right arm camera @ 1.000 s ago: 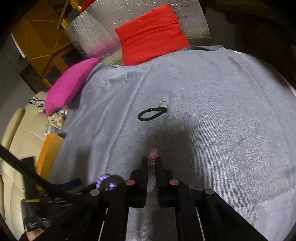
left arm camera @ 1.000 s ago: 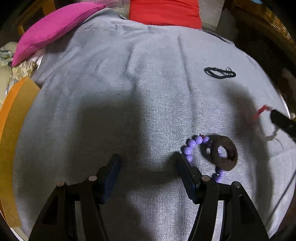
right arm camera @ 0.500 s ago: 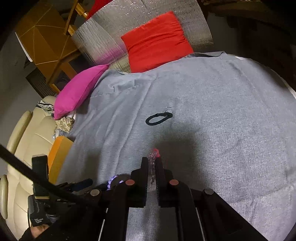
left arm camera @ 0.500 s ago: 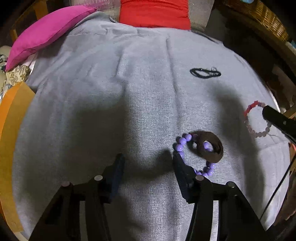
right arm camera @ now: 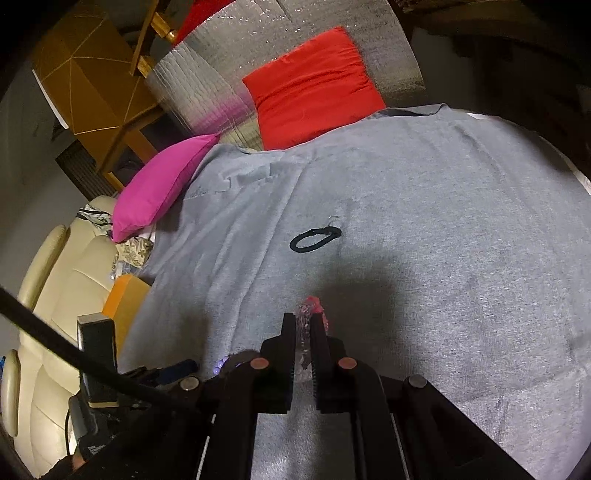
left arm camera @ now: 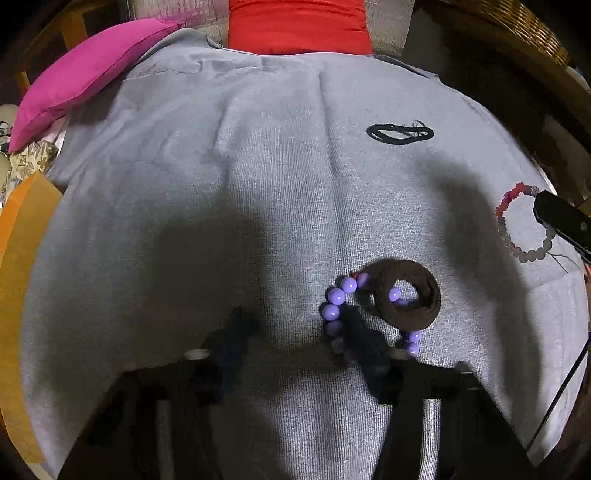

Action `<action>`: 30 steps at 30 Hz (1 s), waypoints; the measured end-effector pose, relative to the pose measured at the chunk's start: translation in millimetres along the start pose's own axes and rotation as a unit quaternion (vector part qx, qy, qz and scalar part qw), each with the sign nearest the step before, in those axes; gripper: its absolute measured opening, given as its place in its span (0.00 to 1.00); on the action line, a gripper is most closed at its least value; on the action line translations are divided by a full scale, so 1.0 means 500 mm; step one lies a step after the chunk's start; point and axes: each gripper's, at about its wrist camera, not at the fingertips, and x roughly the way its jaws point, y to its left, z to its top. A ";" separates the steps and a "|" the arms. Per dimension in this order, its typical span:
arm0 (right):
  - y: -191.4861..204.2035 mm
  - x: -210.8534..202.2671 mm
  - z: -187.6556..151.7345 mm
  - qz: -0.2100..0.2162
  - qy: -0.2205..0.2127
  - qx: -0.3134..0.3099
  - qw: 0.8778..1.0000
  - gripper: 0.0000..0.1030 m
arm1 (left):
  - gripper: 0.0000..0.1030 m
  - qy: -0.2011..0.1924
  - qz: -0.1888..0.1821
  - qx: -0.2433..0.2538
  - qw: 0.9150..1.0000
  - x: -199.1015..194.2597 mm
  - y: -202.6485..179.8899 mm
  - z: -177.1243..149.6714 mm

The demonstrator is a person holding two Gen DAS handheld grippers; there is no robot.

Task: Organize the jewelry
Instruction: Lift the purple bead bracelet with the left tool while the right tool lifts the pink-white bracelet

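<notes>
Grey cloth (left arm camera: 221, 184), pink cushion (left arm camera: 81, 74), red cushion (right arm camera: 310, 88), cream sofa (right arm camera: 48, 295)

A grey knitted cloth (left arm camera: 192, 229) covers the surface, creased and partly in shadow. On it lie a black hair tie (left arm camera: 399, 133), well apart from the rest, a purple bead bracelet (left arm camera: 337, 296) and a brown scrunchie (left arm camera: 408, 297) resting over part of that bracelet. A pink cushion (left arm camera: 85, 74) and a red cushion (left arm camera: 299, 26) seem to rest at its far edge.
</notes>
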 end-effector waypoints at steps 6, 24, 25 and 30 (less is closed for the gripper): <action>-0.003 -0.008 -0.001 0.003 -0.004 0.003 1.000 0.08 | 0.09 0.007 -0.009 -0.001 1.000 -0.020 0.038 -0.006; 0.099 -0.083 -0.021 0.044 -0.026 -0.025 0.998 0.08 | 0.09 -0.084 -0.014 -0.008 0.996 -0.202 0.112 -0.055; 0.107 -0.087 -0.025 0.047 -0.026 -0.027 0.998 0.08 | 0.09 -0.085 -0.011 -0.009 0.996 -0.206 0.115 -0.061; 0.156 -0.101 -0.053 0.057 -0.019 -0.044 0.997 0.08 | 0.09 -0.091 0.001 -0.025 0.996 -0.232 0.140 -0.098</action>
